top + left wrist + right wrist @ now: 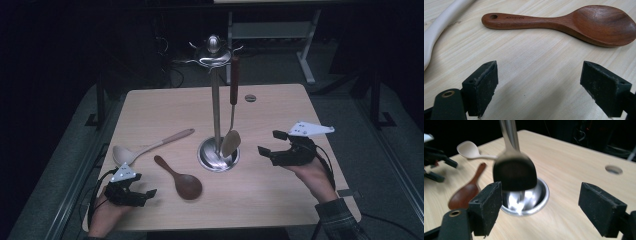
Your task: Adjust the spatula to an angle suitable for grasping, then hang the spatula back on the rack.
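Dark brown spoon (564, 22), cream ladle (145, 147), silvery rack (216, 100) with a seemingly red-handled spatula (232, 110).

In the right gripper view the hanging spatula (514, 173) is blurred, its handle cut off by the top edge, and it hides the foot of the stand's pole. In the left gripper view the pale ladle (437, 27) runs out past the left and top edges. The small print on the dark wooden spoon (564, 23) is too small to read.

Pale wooden table (280, 110), carrying a steel utensil stand (218, 154), a white ladle (145, 146) and a dark wooden spoon (181, 179).
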A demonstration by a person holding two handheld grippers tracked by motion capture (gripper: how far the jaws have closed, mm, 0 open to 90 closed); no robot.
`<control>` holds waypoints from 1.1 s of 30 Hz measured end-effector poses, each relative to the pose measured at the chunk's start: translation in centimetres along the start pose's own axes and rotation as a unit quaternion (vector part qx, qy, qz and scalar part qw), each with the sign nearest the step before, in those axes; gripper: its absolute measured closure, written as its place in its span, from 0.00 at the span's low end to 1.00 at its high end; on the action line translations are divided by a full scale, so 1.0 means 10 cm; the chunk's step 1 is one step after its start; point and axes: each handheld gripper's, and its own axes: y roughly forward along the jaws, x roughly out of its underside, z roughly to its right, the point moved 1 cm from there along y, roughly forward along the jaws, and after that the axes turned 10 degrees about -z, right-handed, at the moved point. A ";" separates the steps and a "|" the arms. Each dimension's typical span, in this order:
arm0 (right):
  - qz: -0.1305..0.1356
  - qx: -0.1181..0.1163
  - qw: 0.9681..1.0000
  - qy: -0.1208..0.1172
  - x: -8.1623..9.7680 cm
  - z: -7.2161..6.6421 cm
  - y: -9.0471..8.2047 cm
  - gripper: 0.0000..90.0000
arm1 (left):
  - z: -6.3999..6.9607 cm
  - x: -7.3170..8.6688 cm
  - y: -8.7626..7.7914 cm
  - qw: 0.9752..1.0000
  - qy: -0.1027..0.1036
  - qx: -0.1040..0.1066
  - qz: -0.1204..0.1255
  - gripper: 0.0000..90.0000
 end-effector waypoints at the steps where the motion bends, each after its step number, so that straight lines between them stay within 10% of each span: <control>1: -0.003 0.004 1.000 0.002 0.05 0.01 0.01 0.19 | 0.00 0.00 -0.01 1.000 -0.002 0.002 0.000 0.16; 11: -0.030 0.029 0.999 0.013 0.51 0.08 0.09 0.16 | 0.09 -0.18 -0.17 0.999 -0.023 0.020 0.036 0.23; 33: -0.070 0.027 0.997 0.024 0.91 -0.01 0.13 0.15 | 0.30 -1.27 -0.95 0.990 0.035 0.115 0.075 0.99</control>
